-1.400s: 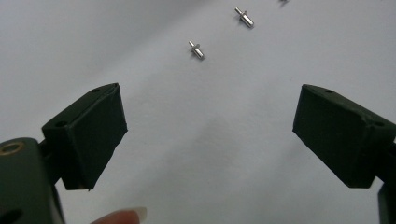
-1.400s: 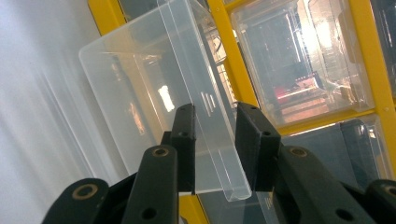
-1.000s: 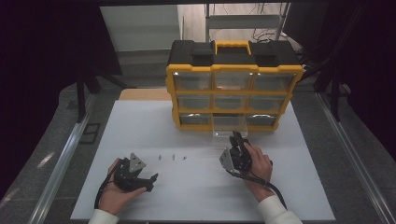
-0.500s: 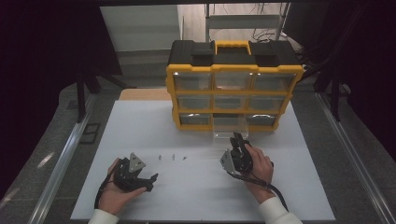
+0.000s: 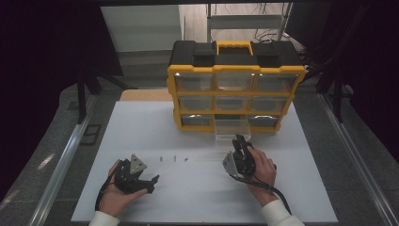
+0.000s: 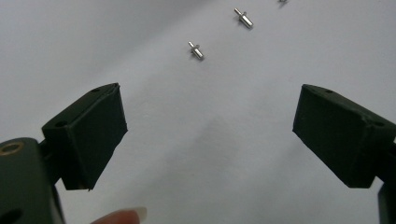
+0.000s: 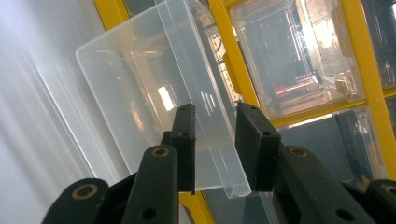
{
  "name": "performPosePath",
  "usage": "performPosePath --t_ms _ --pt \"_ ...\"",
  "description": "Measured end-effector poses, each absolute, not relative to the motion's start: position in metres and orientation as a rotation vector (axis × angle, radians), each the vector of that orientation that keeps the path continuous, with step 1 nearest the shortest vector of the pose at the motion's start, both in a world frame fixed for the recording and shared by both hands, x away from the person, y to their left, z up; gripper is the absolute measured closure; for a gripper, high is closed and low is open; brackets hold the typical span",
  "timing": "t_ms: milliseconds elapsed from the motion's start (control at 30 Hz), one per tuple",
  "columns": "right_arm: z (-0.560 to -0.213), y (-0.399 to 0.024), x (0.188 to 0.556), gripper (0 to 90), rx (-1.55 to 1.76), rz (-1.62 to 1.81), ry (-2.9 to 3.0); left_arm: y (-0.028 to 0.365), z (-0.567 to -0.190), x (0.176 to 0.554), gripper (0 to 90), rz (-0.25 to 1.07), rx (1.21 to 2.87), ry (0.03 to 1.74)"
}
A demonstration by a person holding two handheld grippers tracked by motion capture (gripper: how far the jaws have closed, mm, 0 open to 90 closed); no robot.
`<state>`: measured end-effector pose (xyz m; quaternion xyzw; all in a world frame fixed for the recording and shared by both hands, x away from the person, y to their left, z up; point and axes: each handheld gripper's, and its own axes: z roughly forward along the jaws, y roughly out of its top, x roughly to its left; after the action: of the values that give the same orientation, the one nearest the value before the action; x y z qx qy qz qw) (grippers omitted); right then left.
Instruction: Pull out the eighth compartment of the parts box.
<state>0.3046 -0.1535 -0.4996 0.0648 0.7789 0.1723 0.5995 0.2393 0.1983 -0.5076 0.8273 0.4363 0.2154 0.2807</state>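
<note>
Resting nearest the person on the white tabletop (image 5: 202, 188), the left gripper (image 5: 149, 181) lay in the left hand with its jaws spread wide and nothing between them; in the left gripper view the two black pads stood far apart over bare surface. Just beyond it, a short row of small metal pins (image 5: 174, 158) lay loose on the tabletop, untouched, two of them plain in the left gripper view (image 6: 196, 49).

Further on and to the right, the right gripper (image 5: 241, 140) pointed toward the organiser, its jaws clenched on the front lip of a clear plastic drawer (image 7: 154, 88). That drawer (image 5: 231, 132) was the middle one of the bottom row, drawn partway out of the yellow and black organiser (image 5: 235, 89) that stood at the far side of the tabletop; as far as could be told, it looked empty.

Judging by this, the drawer had been opened and the work stood at an early stage: the pins appeared meant for the drawer, none had been picked up yet, and closing the drawer would remain after that.
</note>
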Motion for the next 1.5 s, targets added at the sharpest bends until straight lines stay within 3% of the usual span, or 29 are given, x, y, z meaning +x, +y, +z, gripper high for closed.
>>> performPosePath --t_ms 1500 --pt "-0.5034 -0.1563 0.2978 68.4 0.149 0.395 1.812 0.1952 -0.5077 0.2387 9.9 0.573 2.223 1.158"
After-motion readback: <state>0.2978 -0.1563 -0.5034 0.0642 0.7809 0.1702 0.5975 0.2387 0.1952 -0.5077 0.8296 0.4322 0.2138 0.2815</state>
